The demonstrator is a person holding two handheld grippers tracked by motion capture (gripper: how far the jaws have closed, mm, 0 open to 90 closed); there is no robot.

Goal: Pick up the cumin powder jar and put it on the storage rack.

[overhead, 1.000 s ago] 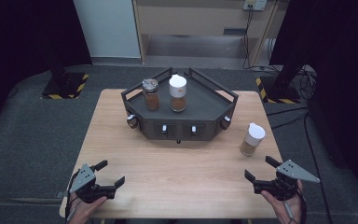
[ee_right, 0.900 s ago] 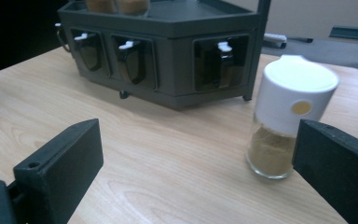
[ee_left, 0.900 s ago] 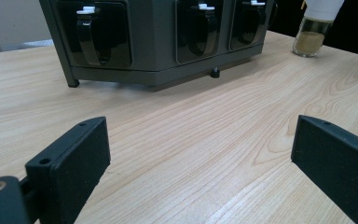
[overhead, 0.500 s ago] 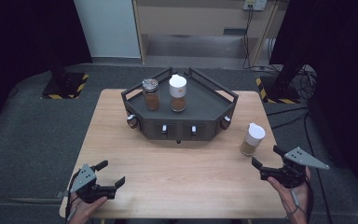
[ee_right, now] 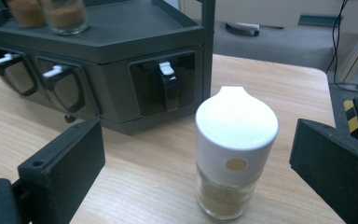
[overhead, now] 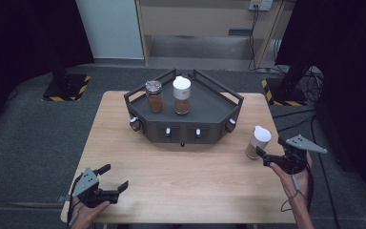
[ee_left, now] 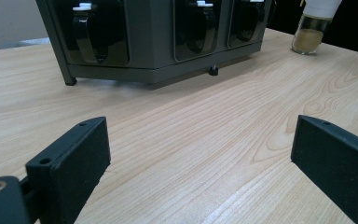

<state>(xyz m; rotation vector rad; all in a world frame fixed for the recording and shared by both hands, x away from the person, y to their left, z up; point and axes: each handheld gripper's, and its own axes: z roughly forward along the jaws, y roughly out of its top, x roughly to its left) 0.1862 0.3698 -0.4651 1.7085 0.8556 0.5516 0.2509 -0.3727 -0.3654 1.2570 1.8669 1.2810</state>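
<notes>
A small glass spice jar (overhead: 257, 142) with a white cap stands on the table to the right of a dark rack (overhead: 205, 102). My right gripper (overhead: 266, 157) is open just in front of this jar. In the right gripper view the jar (ee_right: 235, 149) stands upright between the two wide jaws, touching neither. On top of the rack stand a metal-lidded jar (overhead: 154, 95) and a white-capped jar (overhead: 181, 94), both with brown contents. My left gripper (overhead: 114, 177) rests open near the table's front left with nothing between its jaws.
The rack's front has several small dark drawers with white tabs (ee_left: 84, 7). The wooden table (overhead: 190, 176) is bare between the grippers. Its right edge lies close behind the right hand. Grey floor and black stands surround it.
My right gripper has moved away from the front edge toward the white-capped jar, which now stands between its jaws. The left gripper has stayed in place.
</notes>
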